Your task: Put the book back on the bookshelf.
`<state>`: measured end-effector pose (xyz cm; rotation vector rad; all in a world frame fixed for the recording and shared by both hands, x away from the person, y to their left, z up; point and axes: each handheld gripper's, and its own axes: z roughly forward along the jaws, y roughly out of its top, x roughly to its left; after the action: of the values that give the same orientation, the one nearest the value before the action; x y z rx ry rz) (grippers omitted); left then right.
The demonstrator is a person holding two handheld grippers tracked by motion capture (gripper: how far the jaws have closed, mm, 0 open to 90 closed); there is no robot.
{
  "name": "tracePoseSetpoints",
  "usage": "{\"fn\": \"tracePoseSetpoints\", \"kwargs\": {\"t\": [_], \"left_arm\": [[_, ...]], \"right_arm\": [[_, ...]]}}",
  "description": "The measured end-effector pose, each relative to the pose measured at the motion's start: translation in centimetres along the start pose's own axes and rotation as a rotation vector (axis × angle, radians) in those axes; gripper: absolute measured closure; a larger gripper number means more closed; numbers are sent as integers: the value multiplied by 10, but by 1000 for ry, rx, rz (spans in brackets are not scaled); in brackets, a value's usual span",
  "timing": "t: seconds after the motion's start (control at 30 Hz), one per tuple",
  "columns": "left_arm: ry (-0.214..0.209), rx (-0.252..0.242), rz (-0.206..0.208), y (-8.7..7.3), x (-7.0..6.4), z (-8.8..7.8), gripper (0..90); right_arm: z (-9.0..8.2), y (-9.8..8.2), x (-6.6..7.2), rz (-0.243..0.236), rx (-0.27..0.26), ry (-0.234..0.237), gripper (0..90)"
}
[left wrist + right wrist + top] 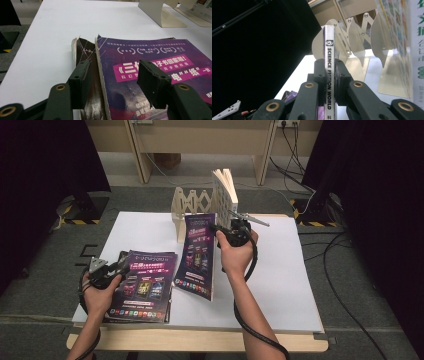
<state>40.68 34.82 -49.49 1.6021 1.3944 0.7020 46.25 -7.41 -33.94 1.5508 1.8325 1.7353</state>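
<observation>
Standing a magazine (199, 254) upright is the step judged to be in hand: the magazine is held clear of the counter (280, 285), its purple cover facing the person, just in front of the folding rack (189, 206). Its spine, lettered "SCIENCE FICTION WORLD", is seen in the right gripper view clamped between the jaws of the right hand-held gripper (220, 231), which are closed tight on it. Behind that gripper, a white book (225, 190) is already set on end at the rack's right side.

A stack of magazines (142, 287) lies flat on the counter at the near left. The left hand-held gripper (116, 269) is held at the stack's left edge with its jaws apart; in the left gripper view one jaw stands over the top cover and the other over the darker cover beneath, and nothing is gripped.

The next move is judged to call for the held magazine to be carried back to the rack, lined up with a free slot, and lowered spine-down between the dividers before the grip is released. The upright book should not be struck.
</observation>
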Motion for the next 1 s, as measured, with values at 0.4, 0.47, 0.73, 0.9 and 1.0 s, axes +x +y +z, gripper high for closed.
{"fn": "tracePoseSetpoints", "kwargs": {"t": [0.4,0.47,0.73,0.9,1.0], "left_arm": [[-2,2,2,0,0,0,441],[2,1,5,0,0,0,443],[2,-1,6,0,0,0,445],[3,1,9,0,-1,0,446],[3,-4,2,-1,0,0,446]], "right_arm": [[-3,8,3,-14,-36,-4,834],[-4,11,3,-15,-44,-5,834],[-6,15,3,-10,-64,-11,834],[-5,17,2,-6,-69,-7,834],[-5,18,2,-3,-74,-8,834]]}}
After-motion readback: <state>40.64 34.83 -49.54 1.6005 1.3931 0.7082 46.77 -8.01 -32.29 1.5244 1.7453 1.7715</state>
